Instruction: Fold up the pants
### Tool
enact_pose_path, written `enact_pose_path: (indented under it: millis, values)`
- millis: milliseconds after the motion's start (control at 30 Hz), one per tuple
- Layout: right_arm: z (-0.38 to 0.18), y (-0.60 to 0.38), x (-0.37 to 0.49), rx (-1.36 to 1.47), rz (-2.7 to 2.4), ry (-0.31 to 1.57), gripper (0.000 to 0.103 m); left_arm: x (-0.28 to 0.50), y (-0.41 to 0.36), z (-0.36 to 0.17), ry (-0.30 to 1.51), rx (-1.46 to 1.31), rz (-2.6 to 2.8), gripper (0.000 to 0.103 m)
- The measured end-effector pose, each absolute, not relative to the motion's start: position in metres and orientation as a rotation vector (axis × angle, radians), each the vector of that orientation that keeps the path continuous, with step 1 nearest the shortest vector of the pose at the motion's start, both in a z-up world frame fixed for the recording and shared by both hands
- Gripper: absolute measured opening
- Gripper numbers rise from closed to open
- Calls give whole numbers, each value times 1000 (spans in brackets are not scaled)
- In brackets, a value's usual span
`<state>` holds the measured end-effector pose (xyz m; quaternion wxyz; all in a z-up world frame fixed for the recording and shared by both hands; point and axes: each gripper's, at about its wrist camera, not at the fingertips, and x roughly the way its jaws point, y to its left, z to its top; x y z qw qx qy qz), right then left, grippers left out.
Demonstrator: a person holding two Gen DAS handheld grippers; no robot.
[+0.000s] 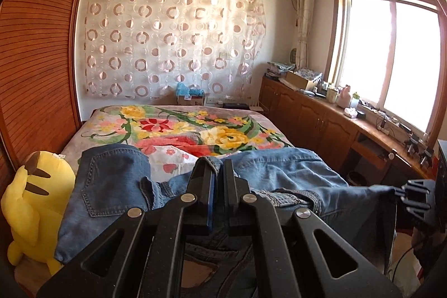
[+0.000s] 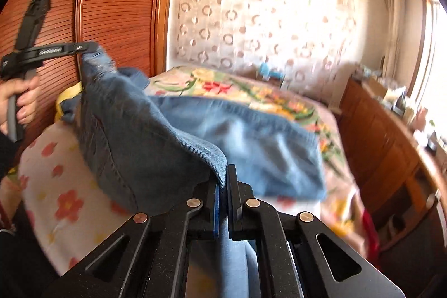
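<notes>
Blue denim pants (image 1: 293,172) are held up over the near end of the bed, stretched between both grippers. My left gripper (image 1: 216,162) is shut on the waistband, with a back pocket (image 1: 111,180) hanging to its left. My right gripper (image 2: 222,172) is shut on another edge of the pants (image 2: 173,136), and the cloth drapes down onto the bed. In the right wrist view the left gripper (image 2: 93,48) shows at the upper left, gripping the denim, with a hand on its handle. The right gripper's body (image 1: 416,197) shows at the right edge of the left wrist view.
The bed has a floral blanket (image 1: 178,127) and a white flowered sheet (image 2: 53,158). A yellow plush toy (image 1: 33,200) sits at the bed's left. A wooden wardrobe (image 1: 33,69) stands left, and wooden cabinets (image 1: 321,119) with clutter run under the window on the right.
</notes>
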<state>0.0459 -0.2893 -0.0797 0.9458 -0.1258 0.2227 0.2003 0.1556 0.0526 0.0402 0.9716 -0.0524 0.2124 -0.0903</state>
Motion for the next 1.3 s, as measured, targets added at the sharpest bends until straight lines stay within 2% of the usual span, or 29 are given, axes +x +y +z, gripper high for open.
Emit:
enact_pose_path:
  millis: [333,667,967,1300]
  values:
    - [-60,-237,108,-344,403,361,3,181,88,39,433,-158,-138,6]
    - [-74,-207,161,-404,437,307,4,208,116,25,449,-193,-71,6]
    - [-118,-176,245,-458,446,377,4,245,130,-13,542,-201,-32,6]
    - [-128,-159,307,-463,458,461,4,263,129,-32,609,-161,-22,6]
